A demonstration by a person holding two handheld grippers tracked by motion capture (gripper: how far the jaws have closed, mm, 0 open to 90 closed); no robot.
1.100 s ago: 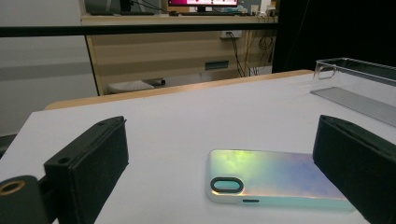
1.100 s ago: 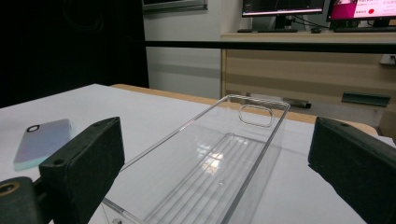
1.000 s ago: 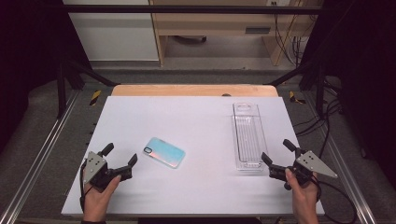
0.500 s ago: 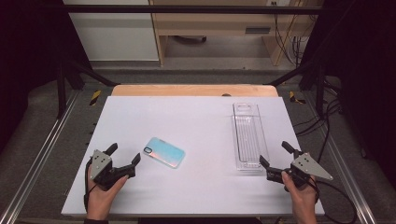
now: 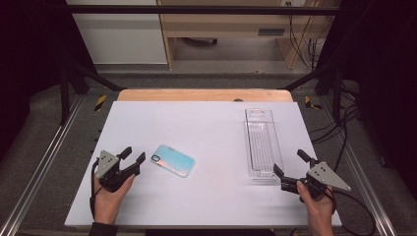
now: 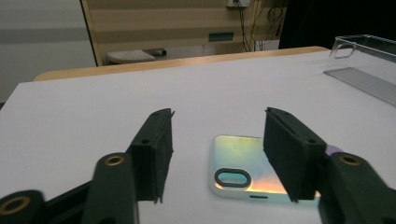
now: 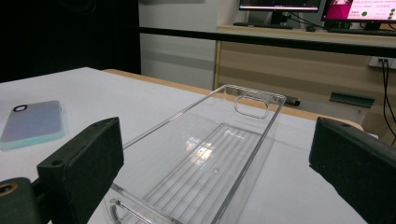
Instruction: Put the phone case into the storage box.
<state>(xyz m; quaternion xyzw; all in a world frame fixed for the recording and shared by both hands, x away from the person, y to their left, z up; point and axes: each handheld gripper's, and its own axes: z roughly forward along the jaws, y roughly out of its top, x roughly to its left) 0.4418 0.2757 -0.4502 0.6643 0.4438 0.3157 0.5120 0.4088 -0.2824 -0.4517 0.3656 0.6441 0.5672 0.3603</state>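
Note:
An iridescent teal phone case lies flat on the white table, camera cutout toward my left gripper. That gripper rests low on the table just left of the case, and its jaws have just been closing. They now stand about half apart with nothing between them. In the left gripper view the phone case lies just beyond the left gripper. A clear plastic tray lies lengthwise at the right. My right gripper stands wide open at its near end, empty, with the tray ahead of the right gripper.
A wooden board edge runs along the table's far side. Metal frame rails flank the table, and cables trail at the right. A phone case shows far left in the right gripper view.
My left gripper has crept right toward the phone case and its jaws have narrowed from wide to about half. The right gripper has stayed put.

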